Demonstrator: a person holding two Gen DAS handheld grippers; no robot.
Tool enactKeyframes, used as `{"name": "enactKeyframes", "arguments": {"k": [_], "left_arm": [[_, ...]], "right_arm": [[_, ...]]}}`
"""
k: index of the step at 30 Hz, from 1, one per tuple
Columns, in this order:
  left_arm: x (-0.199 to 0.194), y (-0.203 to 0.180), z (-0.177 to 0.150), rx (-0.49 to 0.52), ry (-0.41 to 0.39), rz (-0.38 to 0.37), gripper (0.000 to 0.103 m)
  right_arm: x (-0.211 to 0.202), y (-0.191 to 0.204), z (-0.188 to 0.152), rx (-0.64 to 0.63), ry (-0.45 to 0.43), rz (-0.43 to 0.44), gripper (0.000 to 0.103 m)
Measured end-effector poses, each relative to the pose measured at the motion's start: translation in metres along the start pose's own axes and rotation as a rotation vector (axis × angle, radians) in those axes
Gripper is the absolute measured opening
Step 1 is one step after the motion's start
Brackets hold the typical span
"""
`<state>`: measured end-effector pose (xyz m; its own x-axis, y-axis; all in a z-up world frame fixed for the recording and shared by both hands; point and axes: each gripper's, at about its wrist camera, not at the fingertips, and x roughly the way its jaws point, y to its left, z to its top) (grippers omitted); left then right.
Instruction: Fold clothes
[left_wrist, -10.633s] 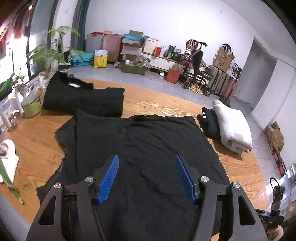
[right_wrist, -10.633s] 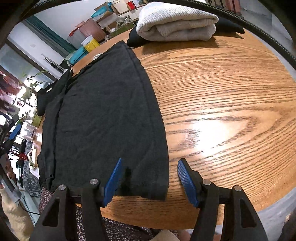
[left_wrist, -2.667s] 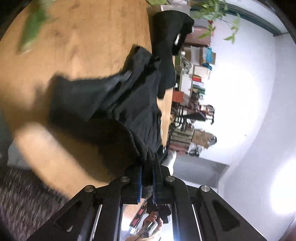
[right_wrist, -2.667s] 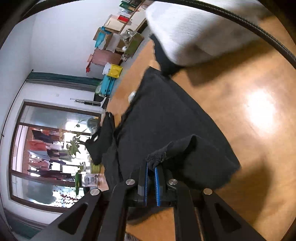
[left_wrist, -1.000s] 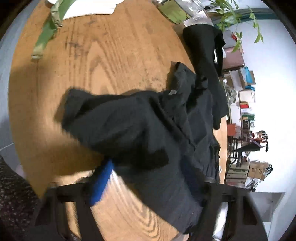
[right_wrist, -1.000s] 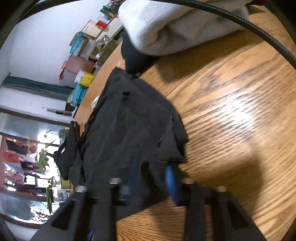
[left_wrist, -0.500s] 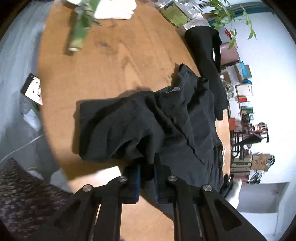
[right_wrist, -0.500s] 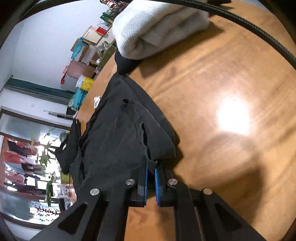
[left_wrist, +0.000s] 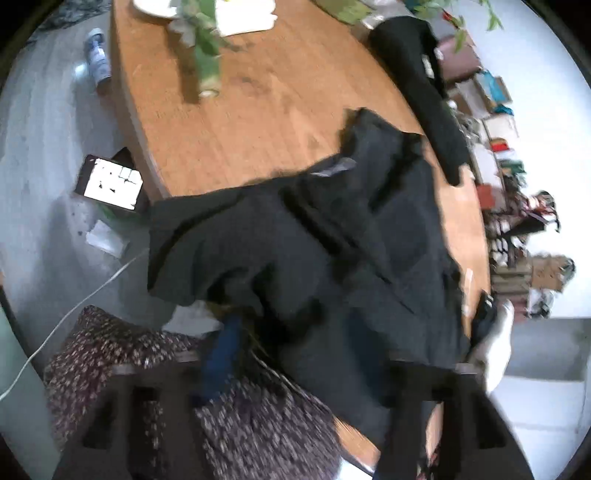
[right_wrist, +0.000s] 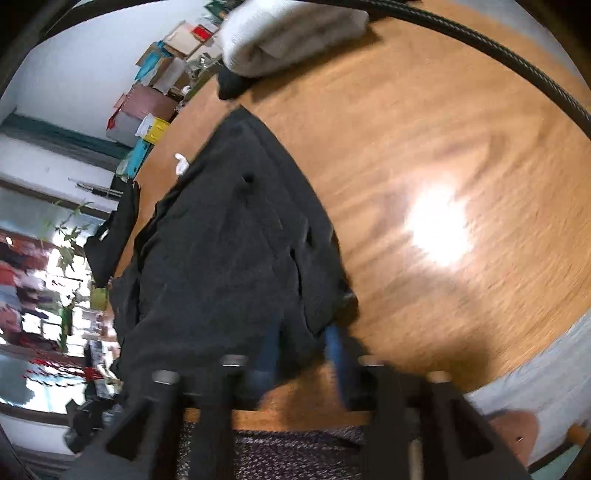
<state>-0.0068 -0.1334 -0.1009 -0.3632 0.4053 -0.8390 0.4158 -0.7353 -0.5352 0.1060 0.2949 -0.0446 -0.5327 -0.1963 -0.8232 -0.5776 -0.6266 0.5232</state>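
**A:** Where is the shirt?

**B:** The crumpled black cotton shirt (left_wrist: 332, 236) lies bunched in the middle of my left view, on the round brown wooden table (left_wrist: 258, 110). One part hangs over the table edge at the lower left.

**A:** Are my fingers holding it?

**B:** The left gripper (left_wrist: 295, 354) is spread wide, with cloth draped between its blue fingers (left_wrist: 221, 354). The right gripper (right_wrist: 303, 350) is parted too, at the hem near the bottom middle of its view.

**A:** What step am I on?

**B:** I think I am mid-fold, because the shirt is lumpy. Next I need a flat edge to pinch and lay over neatly.
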Motion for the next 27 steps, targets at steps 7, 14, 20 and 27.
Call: {"name": "enactKeyframes", "arguments": {"k": [7, 14, 20, 27], "left_arm": [[0.013, -0.058, 0.043, 0.095, 0.126, 0.027, 0.073], [0.121, -0.124, 0.116, -0.022, 0.427, 0.206, 0.073], [0.172, -0.153, 0.133, -0.033, 0.553, 0.316, 0.073], [0.189, -0.177, 0.137, -0.015, 0.558, 0.379, 0.073]], "right_arm": [[0.011, 0.045, 0.090, -0.112, -0.054, -0.044, 0.054], [0.060, 0.104, 0.178, -0.310, -0.015, -0.112, 0.051], [0.101, 0.161, 0.191, -0.735, 0.092, -0.254, 0.064], [0.138, 0.178, 0.194, -0.959, 0.214, -0.336, 0.068]]}}
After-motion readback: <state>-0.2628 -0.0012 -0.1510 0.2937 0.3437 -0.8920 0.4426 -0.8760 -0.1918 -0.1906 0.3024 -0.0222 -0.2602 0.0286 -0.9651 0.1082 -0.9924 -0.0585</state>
